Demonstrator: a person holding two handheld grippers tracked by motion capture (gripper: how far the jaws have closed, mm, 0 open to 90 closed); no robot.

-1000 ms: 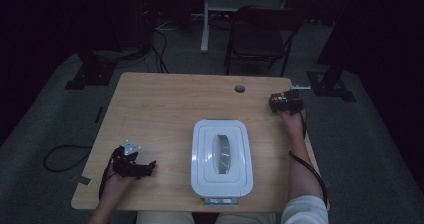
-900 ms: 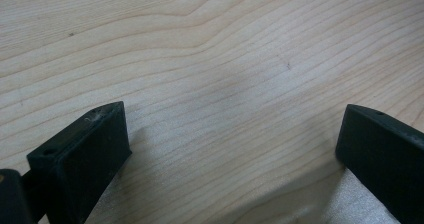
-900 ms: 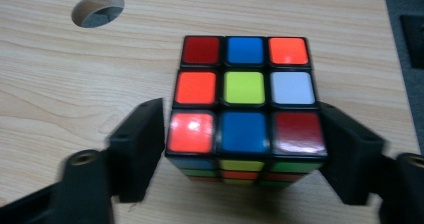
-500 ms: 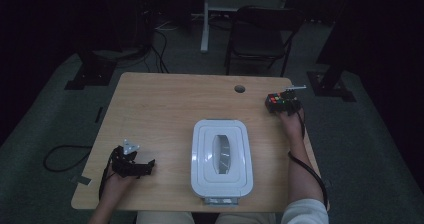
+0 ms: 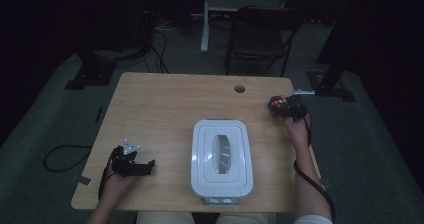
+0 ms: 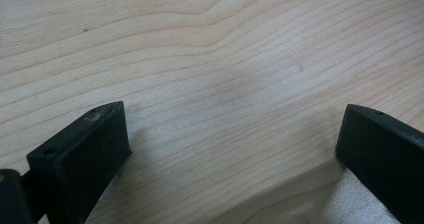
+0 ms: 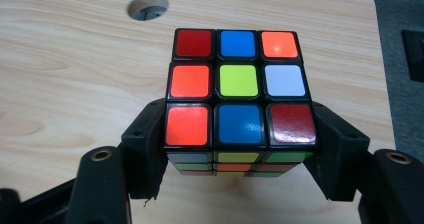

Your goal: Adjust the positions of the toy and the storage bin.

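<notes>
Pale, wavy-grained wooden tabletop (image 6: 215, 69) spreads from nine o'clock to three o'clock; the left gripper (image 6: 232, 149) has its two black block jaws rising at seven and four o'clock, standing wide apart; bare wood lies between them.

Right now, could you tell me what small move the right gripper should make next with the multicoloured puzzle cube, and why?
Probably carry the multicoloured puzzle cube toward the white lidded plastic box: the right gripper is clamped on its sides near the wooden table edge, while the left gripper rests open.
</notes>
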